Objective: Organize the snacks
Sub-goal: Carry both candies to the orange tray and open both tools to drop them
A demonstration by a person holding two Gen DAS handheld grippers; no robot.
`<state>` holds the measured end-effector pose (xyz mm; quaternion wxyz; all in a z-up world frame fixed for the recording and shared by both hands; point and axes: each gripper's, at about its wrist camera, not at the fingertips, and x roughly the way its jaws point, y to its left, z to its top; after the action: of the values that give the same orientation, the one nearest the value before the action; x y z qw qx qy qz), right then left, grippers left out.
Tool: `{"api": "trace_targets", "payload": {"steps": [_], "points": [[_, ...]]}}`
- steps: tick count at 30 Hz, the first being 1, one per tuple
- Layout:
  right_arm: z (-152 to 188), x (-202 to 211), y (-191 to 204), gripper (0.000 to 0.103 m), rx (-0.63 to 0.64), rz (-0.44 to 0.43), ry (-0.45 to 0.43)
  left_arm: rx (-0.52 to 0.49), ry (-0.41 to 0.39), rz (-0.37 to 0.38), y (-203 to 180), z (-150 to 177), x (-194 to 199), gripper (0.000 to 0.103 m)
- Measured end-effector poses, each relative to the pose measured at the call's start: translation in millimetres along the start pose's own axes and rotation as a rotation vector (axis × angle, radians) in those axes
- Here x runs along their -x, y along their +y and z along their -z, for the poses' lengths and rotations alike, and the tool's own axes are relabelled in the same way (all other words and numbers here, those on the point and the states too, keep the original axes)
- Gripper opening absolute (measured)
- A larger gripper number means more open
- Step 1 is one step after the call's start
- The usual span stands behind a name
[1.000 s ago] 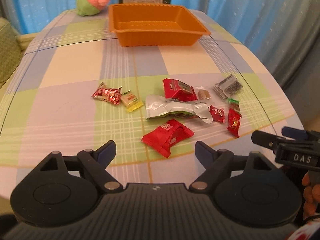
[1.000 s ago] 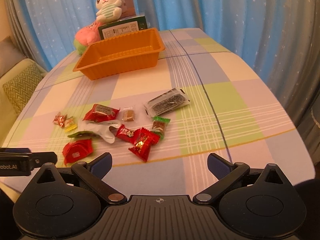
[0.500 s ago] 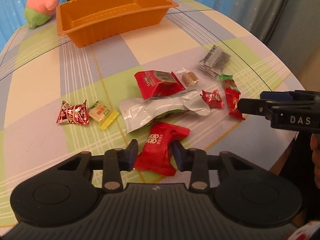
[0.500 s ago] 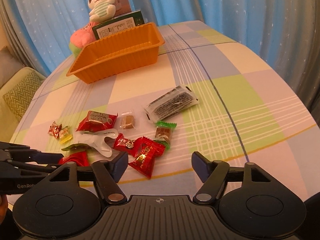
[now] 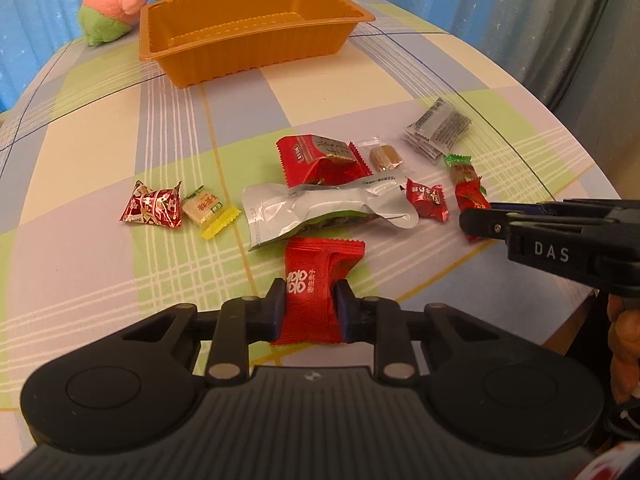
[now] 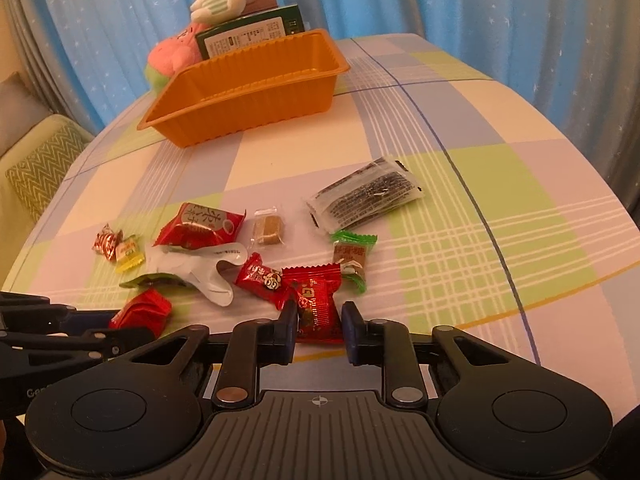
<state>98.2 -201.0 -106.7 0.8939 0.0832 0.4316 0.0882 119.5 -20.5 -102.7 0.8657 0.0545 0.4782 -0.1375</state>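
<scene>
The left tongs (image 5: pixel 307 307) pinch a red snack packet (image 5: pixel 316 280) by its near end. The right tongs (image 6: pixel 319 322) straddle a red candy (image 6: pixel 318 304), fingers not visibly pressing. The empty orange tray (image 5: pixel 256 64) lies well ahead, nearer the left tongs.

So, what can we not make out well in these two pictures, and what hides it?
- Left wrist view: the left gripper covers the lower sides of the red packet it grips.
- Right wrist view: whether the right gripper truly pinches the red candy is unclear; a slim gap shows at one finger.
- Right wrist view: the orange tray hides the green box's lower part; its print is too small.
</scene>
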Motion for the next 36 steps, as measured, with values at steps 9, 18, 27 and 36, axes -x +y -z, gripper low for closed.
{"api": "trace_targets", "payload": {"steps": [9,18,27,36], "points": [[-4,24,3,0.021,0.005,-0.026,-0.052,0.031,-0.042,0.0,-6,0,20,0.022],[-22,32,5,0.021,0.009,-0.043,-0.076,0.072,-0.132,-0.003,0,-29,45,0.022],[-66,21,1,0.021,0.04,-0.039,-0.12,0.089,-0.209,-0.01,16,-74,50,0.022],[-139,-8,6,0.021,0.064,-0.067,-0.2,0.124,-0.285,-0.032,44,-129,35,0.022]]}}
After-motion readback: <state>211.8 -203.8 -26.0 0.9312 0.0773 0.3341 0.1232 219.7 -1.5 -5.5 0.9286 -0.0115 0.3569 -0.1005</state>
